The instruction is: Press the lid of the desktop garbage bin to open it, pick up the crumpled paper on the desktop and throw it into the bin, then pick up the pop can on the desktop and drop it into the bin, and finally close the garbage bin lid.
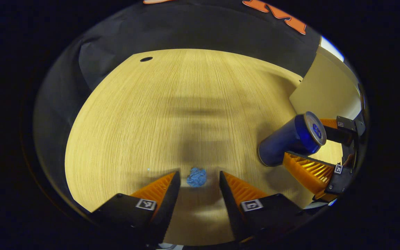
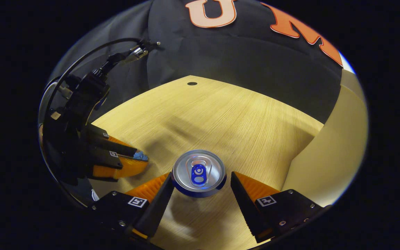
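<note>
Tabletop [image 1: 172,104]: pale wood-grain laminate, flat and matte, with a small dark round hole at the far edge. A cream panel [image 2: 328,146] stands to the right of the right gripper; smooth, can't tell if it belongs to the bin.

Pop can [image 2: 199,173]: blue metal cylinder, shiny silver top with pull tab, upright between the fingers of the right gripper [image 2: 200,194]. Jaws wide apart; the left finger is at or just beside the can's rim, the right finger clear of it. No grip yet.
Risk: smooth round wall, so an off-centre close could tip or roll the can away.

Crumpled paper [image 1: 196,177]: small blue wad, creased and soft, just ahead of the left gripper [image 1: 197,180], centred between its ribbed wedge fingers, lying on the tabletop. Jaws open, holding nothing.
Risk: the wad is light and low, so fingers closing too high could push it forward or miss it.

Both grippers sit near each other, so they could bump.
</note>
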The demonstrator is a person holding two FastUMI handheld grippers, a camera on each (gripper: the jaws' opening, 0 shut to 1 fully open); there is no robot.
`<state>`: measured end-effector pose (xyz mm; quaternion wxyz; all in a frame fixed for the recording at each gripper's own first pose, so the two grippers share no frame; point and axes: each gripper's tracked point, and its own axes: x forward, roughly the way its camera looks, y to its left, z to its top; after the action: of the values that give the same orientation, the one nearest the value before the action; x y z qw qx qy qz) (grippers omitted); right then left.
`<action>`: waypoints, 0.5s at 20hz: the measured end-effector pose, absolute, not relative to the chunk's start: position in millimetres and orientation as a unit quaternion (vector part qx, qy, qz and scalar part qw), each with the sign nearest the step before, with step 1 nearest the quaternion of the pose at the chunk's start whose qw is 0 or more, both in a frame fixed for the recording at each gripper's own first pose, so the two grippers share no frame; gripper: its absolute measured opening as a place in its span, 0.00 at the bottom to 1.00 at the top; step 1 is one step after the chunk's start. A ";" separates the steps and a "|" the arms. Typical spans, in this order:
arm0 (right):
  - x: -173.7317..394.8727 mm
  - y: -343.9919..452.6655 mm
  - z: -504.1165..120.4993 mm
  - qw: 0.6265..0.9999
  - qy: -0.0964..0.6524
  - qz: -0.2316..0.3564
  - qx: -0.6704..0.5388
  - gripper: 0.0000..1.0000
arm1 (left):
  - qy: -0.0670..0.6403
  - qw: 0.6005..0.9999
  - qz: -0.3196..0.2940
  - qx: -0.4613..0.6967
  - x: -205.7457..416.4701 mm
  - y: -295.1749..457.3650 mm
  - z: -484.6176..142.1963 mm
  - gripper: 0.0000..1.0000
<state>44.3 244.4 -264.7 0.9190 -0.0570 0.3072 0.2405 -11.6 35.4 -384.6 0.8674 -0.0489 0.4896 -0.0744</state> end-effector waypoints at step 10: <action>46.4 246.4 -274.3 0.924 0.311 0.220 -0.040 0.79 | 0.459 0.884 -0.077 -0.039 81.7 52.2 -278.1 0.16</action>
<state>46.4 246.4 -274.3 0.9238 -0.0405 0.3109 0.2196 81.7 52.2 -278.1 0.8842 -0.0394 0.4589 -0.0775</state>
